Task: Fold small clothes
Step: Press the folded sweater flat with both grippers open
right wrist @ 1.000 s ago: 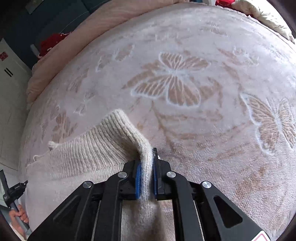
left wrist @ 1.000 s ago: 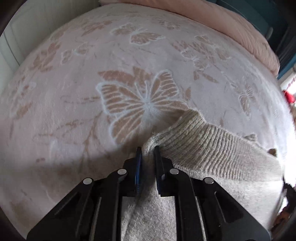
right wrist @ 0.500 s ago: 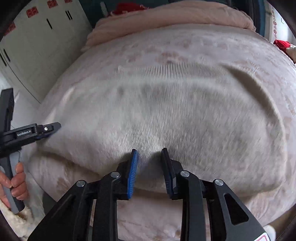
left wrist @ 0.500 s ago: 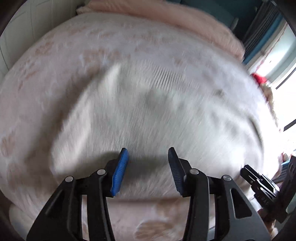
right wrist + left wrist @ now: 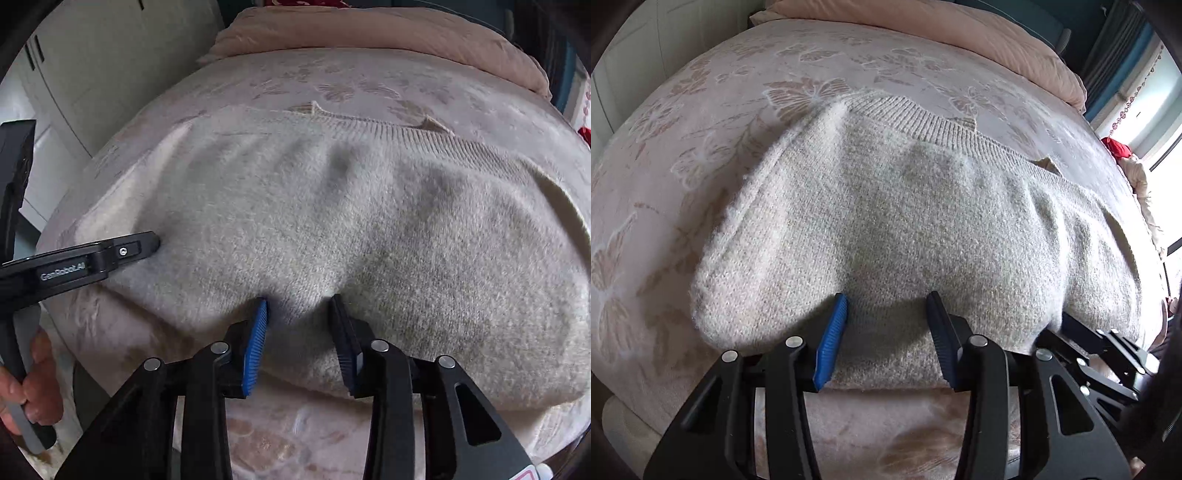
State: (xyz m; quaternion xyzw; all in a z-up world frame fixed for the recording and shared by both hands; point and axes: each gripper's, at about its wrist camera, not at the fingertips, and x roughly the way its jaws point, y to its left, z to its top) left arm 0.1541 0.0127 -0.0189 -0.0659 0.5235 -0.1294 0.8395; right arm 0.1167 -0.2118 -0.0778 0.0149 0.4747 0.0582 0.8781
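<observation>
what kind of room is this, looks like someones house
Most likely a bedroom in a home. A fuzzy butterfly-patterned blanket covers what looks like a bed, with a rolled pink duvet along its far edge, pale cabinet doors beside it, and a knit sweater laid out for folding.

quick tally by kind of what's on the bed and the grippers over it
sweater: 1
butterfly blanket: 1
pink duvet: 1
grippers: 2 (left gripper, right gripper)
total: 5
</observation>
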